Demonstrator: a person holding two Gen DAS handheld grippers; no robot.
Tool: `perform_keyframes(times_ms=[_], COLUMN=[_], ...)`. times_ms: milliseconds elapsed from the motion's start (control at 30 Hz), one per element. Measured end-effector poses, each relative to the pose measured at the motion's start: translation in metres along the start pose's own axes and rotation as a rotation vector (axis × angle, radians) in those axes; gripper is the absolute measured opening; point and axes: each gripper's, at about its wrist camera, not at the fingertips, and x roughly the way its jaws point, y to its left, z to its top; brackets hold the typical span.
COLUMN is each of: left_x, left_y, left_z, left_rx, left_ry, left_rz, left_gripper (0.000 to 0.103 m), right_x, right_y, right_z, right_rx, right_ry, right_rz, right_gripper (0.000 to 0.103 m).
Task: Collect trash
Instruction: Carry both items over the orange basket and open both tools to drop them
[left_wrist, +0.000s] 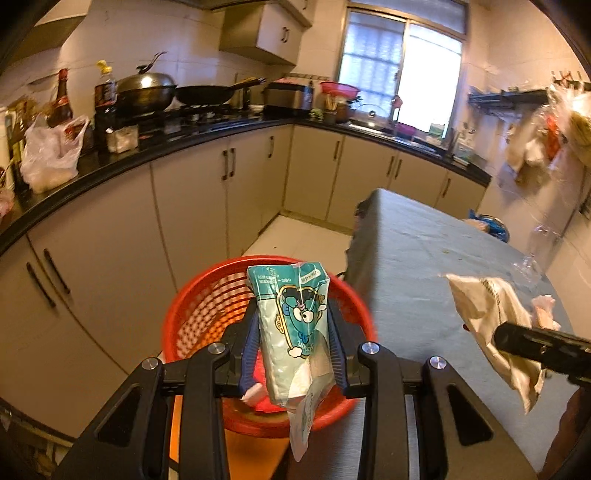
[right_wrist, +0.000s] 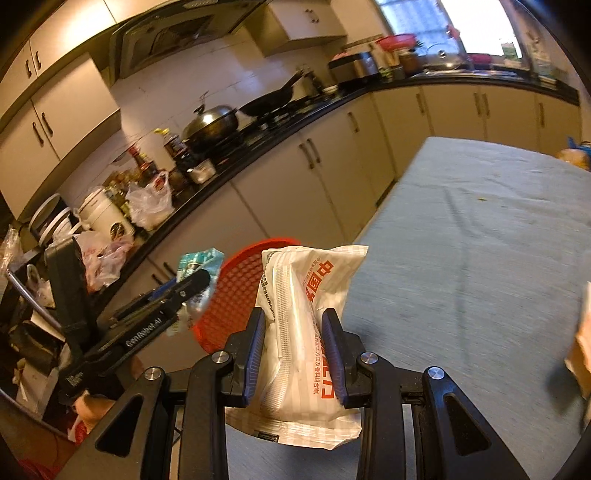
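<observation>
Ahead, grey-clothed bench (left_wrist: 424, 258), beside red mesh basket (left_wrist: 207, 306). Over the basket, teal cartoon-printed wrapper (left_wrist: 291, 325) clamped between left gripper (left_wrist: 293, 339) jaws. Above the bench edge, white red-lettered packet (right_wrist: 303, 332) pinched between right gripper (right_wrist: 297, 354) jaws.

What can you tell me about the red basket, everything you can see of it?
The red basket is round, looks like plastic, and has perforated lattice walls under a solid rim. It sits upright beside the table, below its top. The left gripper holds a teal packet above its opening. Its base is hidden.
</observation>
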Motion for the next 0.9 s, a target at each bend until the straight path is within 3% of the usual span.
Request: perform_keyframes(times_ms=[433, 600, 900], left_x=[0.038, 0.047, 0.063], left_y=[0.037, 0.044, 0.049], left_z=[-0.009, -0.013, -0.017], left_rx=[-0.052, -0.061, -0.057], left_ry=[0.072, 0.094, 0.129], left_rz=[0.017, 0.022, 0.017], left_gripper=[0.033, 0.034, 0.036], right_x=[0.091, 0.116, 0.152], right_y=[0.004, 0.003, 0.002], right_z=[0.027, 0.032, 0.033], right_rx=[0.168, 0.227, 0.252], right_ry=[0.161, 0.192, 0.247], right_rz=[0.193, 0.211, 0.163], right_gripper=[0.034, 0.035, 0.035])
